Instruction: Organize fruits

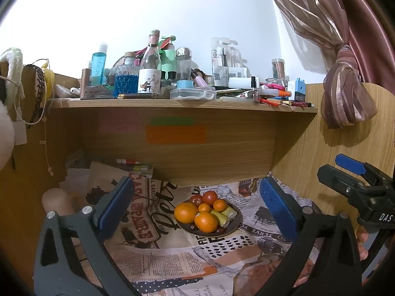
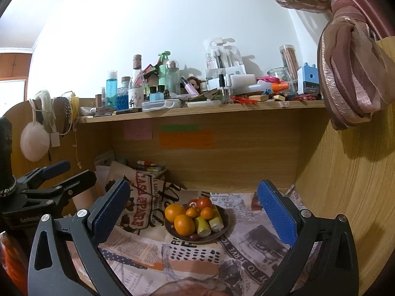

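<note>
Grippers, left and right: both spread wide, empty, held above newspaper-print cloth. Between the jaws farther off, dark plate piled with oranges, tomatoes, yellow-green cane pieces. Behind, cluttered wooden shelf.

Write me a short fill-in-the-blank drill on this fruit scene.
1. The oranges, tomatoes and corn pieces sit on a dark round ____.
2. The dark round plate rests on ____-print paper.
3. The left gripper holds ____.
4. The right gripper is ____.

Missing words: plate; newspaper; nothing; open
</note>
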`<state>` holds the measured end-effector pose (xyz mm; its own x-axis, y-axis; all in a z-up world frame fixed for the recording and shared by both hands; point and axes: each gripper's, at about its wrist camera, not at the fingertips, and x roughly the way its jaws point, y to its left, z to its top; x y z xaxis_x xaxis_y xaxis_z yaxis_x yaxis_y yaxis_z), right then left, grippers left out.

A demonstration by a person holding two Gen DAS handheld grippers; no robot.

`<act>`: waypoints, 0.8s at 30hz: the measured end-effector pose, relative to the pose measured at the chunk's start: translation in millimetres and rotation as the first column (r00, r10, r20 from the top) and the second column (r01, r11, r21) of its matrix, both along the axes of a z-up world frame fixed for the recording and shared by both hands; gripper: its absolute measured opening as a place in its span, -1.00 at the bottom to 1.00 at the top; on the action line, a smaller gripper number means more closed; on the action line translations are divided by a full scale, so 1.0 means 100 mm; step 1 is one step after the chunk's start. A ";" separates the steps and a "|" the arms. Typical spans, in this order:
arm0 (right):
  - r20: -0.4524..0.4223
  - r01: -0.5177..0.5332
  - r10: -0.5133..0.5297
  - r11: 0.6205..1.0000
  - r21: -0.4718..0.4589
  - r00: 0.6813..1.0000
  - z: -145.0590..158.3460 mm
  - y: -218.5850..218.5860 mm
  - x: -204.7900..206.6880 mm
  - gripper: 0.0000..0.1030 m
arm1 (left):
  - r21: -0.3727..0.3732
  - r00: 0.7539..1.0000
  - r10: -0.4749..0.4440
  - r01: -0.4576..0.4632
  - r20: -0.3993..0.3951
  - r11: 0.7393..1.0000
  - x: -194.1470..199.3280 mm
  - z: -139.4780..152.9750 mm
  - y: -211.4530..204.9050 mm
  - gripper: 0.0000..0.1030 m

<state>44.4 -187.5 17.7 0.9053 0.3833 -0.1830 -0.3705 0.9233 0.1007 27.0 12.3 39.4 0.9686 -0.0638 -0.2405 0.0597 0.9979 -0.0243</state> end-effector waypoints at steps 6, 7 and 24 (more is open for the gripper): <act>-0.007 -0.002 0.002 1.000 0.006 1.000 0.01 0.02 0.00 1.00 | 0.004 1.000 -0.002 0.002 -0.001 1.000 0.02 0.01 -0.01 1.00; -0.006 -0.003 0.003 1.000 0.008 1.000 0.02 0.02 0.00 1.00 | 0.004 1.000 -0.003 0.003 0.000 1.000 0.01 0.01 -0.01 1.00; -0.012 -0.011 0.011 1.000 0.002 1.000 0.00 0.13 0.03 1.00 | 0.007 1.000 -0.028 0.028 -0.003 1.000 0.04 -0.02 -0.03 1.00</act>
